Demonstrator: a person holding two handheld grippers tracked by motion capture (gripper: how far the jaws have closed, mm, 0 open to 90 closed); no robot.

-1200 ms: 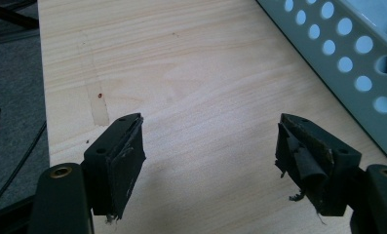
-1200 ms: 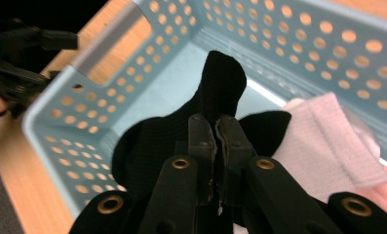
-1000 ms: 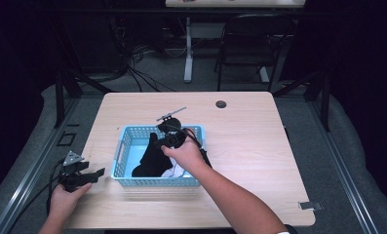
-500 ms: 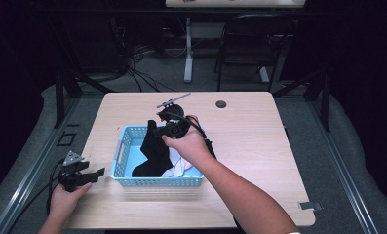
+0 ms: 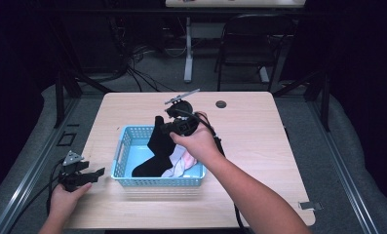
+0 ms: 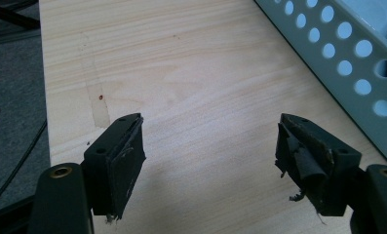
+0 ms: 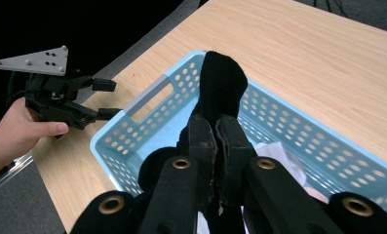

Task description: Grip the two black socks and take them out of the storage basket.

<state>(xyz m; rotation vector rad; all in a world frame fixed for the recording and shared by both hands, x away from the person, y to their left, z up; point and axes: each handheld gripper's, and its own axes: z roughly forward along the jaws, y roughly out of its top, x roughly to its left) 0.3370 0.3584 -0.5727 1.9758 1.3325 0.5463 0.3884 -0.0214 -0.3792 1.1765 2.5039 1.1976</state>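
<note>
A light blue perforated basket [image 5: 125, 147] [image 7: 147, 99] [image 6: 349, 53] sits on the wooden table [image 5: 269, 141]. My right gripper [image 5: 163, 123] [image 7: 215, 124] is shut on a black sock [image 5: 157, 146] [image 7: 222, 80], lifted above the basket with its lower end still hanging inside. A white and pink cloth [image 5: 181, 163] lies in the basket's bottom. My left gripper [image 5: 97, 173] [image 6: 210, 146] [image 7: 106, 100] is open near the table's front left edge, just left of the basket, with bare wood between its jaws.
A small dark round grommet [image 5: 221, 104] sits at the table's back right. A black chair [image 5: 252, 44] and a table leg with cables stand on the floor behind. Bare wood lies to the basket's right.
My right gripper has risen out of the basket and moved toward the far side, pulling the black sock up. The left gripper has stayed put.
</note>
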